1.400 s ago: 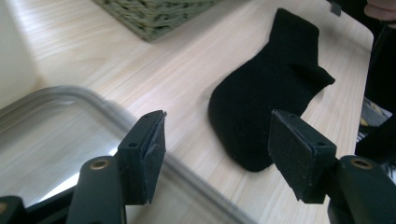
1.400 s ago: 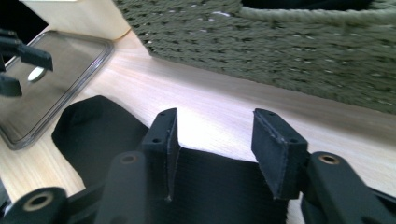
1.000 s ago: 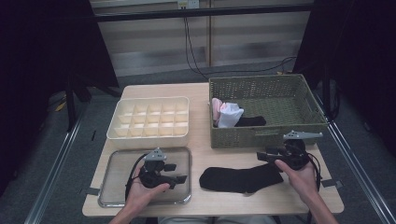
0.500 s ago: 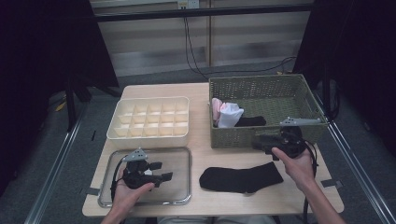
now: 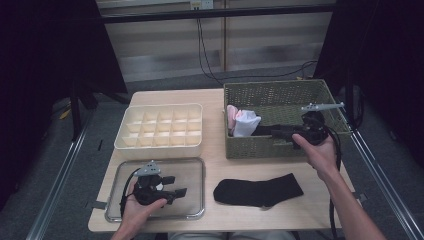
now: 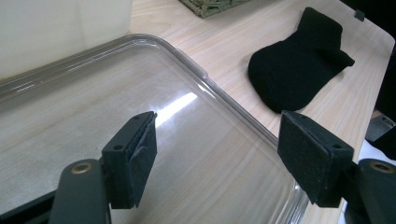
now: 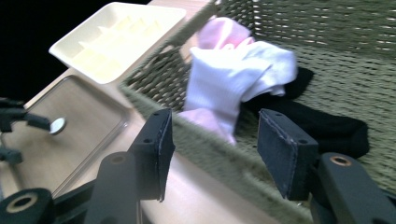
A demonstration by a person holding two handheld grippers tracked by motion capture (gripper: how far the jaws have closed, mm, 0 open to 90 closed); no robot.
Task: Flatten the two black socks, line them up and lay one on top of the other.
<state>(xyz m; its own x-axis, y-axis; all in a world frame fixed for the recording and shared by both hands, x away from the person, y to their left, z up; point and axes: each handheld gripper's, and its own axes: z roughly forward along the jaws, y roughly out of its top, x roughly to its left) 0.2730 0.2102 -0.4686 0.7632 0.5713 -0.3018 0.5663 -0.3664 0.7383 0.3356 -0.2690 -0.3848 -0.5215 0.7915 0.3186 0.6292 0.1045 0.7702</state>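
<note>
A black sock point(image 5: 258, 190) point(image 6: 299, 70) lies flat on the table near its front edge. My right gripper point(image 5: 276, 136) point(image 7: 212, 135) hovers at the front wall of the green woven basket point(image 5: 280, 90) point(image 7: 154, 74). Its jaws stand open and have just been closing a little, with nothing between them. They point at a white sock point(image 5: 246, 123) point(image 7: 233, 79). This sock lies on a pink sock point(image 5: 232, 114) point(image 7: 219, 35) beside another black sock point(image 5: 267, 130) point(image 7: 322, 123). My left gripper point(image 5: 176, 185) point(image 6: 217, 135) is open and empty over the clear tray point(image 5: 192, 167) point(image 6: 224, 98).
A cream compartment tray point(image 5: 160, 127) point(image 7: 116, 39) with several empty cells stands behind the clear tray. The basket takes up the table's back right. Bare wood shows between the clear tray and the flat black sock.
My right hand has risen from the table beside the flat black sock and moved back to the basket's front wall. The left gripper has barely shifted over the clear tray.
</note>
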